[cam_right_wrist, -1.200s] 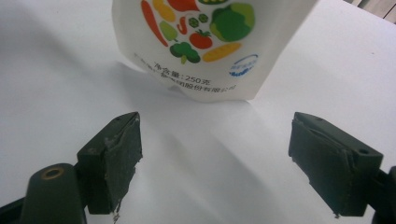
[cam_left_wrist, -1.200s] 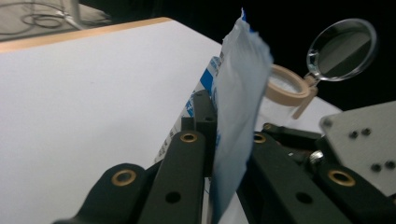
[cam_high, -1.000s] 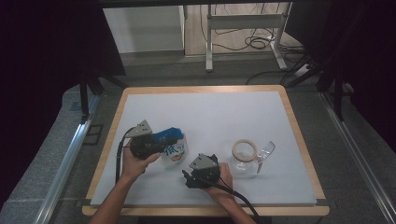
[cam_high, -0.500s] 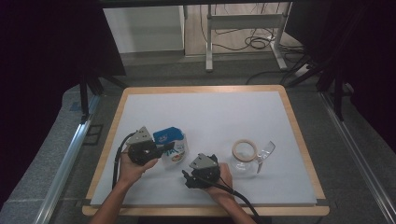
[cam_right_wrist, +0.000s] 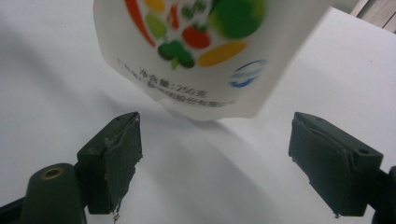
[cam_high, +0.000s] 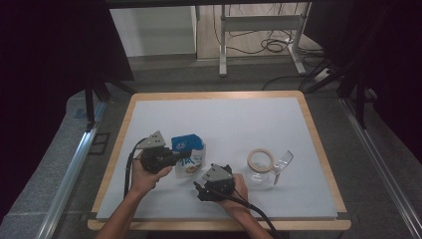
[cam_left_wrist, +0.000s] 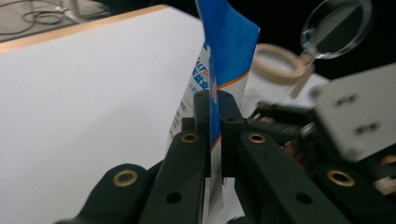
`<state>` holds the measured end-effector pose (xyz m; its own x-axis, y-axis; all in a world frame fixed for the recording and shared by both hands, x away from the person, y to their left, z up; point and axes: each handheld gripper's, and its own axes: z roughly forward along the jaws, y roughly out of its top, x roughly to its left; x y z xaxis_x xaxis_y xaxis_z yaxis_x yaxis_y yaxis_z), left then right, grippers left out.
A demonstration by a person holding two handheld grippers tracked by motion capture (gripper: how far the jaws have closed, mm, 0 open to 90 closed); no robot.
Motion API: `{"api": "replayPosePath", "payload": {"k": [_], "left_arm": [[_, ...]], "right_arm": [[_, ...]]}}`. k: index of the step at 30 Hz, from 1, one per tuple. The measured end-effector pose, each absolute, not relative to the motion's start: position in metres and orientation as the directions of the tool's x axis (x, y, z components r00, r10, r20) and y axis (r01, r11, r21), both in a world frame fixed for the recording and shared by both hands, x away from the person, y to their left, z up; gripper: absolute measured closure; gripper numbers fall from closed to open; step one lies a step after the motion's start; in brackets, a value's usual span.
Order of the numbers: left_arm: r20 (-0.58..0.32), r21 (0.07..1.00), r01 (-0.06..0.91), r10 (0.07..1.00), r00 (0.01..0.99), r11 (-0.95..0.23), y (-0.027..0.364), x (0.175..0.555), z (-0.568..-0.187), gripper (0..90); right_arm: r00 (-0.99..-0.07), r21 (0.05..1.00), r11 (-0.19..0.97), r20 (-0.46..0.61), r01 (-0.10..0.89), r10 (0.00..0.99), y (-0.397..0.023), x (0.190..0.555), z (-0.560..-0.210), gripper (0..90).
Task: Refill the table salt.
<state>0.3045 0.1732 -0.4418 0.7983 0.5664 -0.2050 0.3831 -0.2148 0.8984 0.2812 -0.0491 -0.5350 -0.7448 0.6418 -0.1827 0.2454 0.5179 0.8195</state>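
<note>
A blue-and-white pouch [cam_high: 189, 153] with vegetable pictures stands on the white mat at the front left. My left gripper [cam_high: 175, 158] is shut on it. Its jaws have just been closing, and in the left gripper view they [cam_left_wrist: 215, 100] pinch the pouch's blue edge [cam_left_wrist: 229, 42]. My right gripper [cam_high: 200, 186] rests just in front of the pouch, pointing at it. In the right gripper view its jaws [cam_right_wrist: 215, 140] stand wide open with nothing between them, and the pouch's lower edge [cam_right_wrist: 201, 51] hangs a little above the mat ahead.
A clear glass jar [cam_high: 261, 167] with a beige rim and a hinged clear lid [cam_high: 282, 162] stands to the right of the right hand. The jar rim [cam_left_wrist: 280, 63] also appears behind the pouch. The wood-framed table mat [cam_high: 249, 119] stretches behind.
The left hand has shifted slightly and its jaws have closed on the pouch's edge. The right hand and the jar have stayed put.
</note>
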Motion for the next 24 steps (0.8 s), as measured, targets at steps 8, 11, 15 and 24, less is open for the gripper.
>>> {"api": "replayPosePath", "payload": {"k": [8,11,15,24], "left_arm": [[-0.233,0.905,0.378,0.514,0.826,-0.197,0.161,0.3,-0.421,90.0],[-0.223,0.907,0.369,0.511,0.83,-0.203,0.155,0.3,-0.416,90.0],[-0.232,0.905,0.374,0.502,0.833,-0.203,0.15,0.302,-0.414,90.0],[-0.262,0.901,0.388,0.468,0.844,-0.196,0.147,0.303,-0.411,90.0]], "right_arm": [[-0.705,0.852,0.507,-0.279,0.132,0.652,-0.051,0.266,-0.53,18.5],[-0.681,0.861,0.494,-0.291,0.119,0.672,-0.053,0.264,-0.528,19.6],[-0.638,0.868,0.484,-0.313,0.109,0.704,-0.057,0.265,-0.525,21.7],[-0.609,0.867,0.478,-0.303,0.144,0.733,-0.06,0.275,-0.529,20.6]]}}
